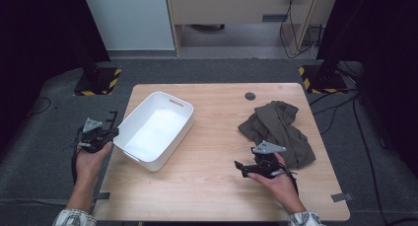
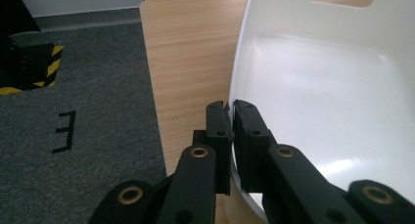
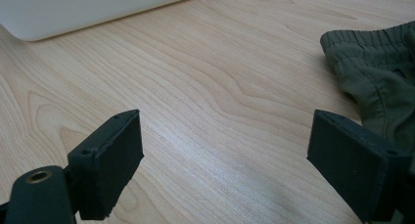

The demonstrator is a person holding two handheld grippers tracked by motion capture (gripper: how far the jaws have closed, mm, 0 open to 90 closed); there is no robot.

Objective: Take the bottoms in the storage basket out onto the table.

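Jaws of left gripper (image 2: 231, 111) clamp near rim of white bin (image 1: 156, 129) at table's (image 1: 217, 186) left edge; rigid, prob. light, slick plastic, so rim's the spot. Right gripper (image 3: 225, 155) open w/ nothing between, beside olive garment (image 1: 279, 130).

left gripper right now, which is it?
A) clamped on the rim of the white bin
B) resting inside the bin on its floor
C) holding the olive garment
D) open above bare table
A: in the left gripper view the left gripper has its jaws closed on the thin rim of the white bin, one pad outside the wall and one inside; the olive garment lies across the table by the right gripper.
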